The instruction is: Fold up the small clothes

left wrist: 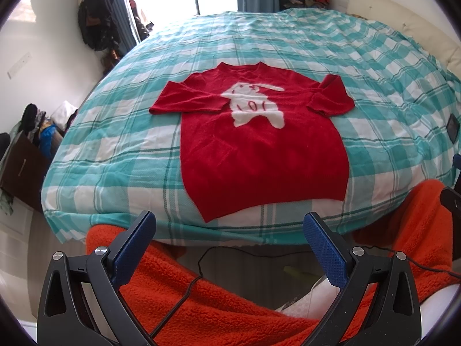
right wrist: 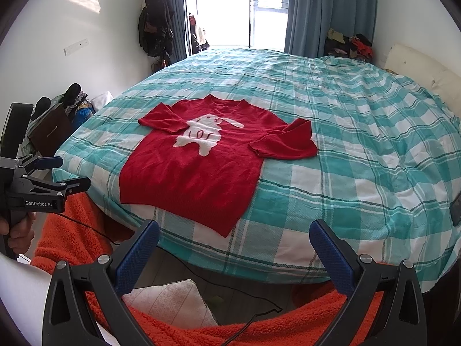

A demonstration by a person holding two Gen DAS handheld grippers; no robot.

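A small red knitted sweater with a white rabbit motif [left wrist: 259, 144] lies flat, front side up, on a bed covered by a teal-and-white checked sheet [left wrist: 115, 150]. In the left wrist view the neckline points to 12 o'clock and the hem lies toward 6 o'clock, close to the near edge of the bed. Both sleeves are bent inward, with the cuffs resting on the chest panel at 9 o'clock and 3 o'clock of the motif.

The left gripper [left wrist: 230, 225] is held off the near bed edge, at 6 o'clock of the sweater, apart from it. Its jaws are spread wide and contain nothing. The right gripper [right wrist: 234, 233] is held likewise off the near edge, with the hem corner just beyond it at 12 o'clock. Its jaws are spread wide and contain nothing.

In the right wrist view the left gripper appears at 9 o'clock, carried by a hand [right wrist: 17, 230].

An orange fleece garment [left wrist: 224, 311] and a black cable [left wrist: 184, 294] occupy the area below both grippers.
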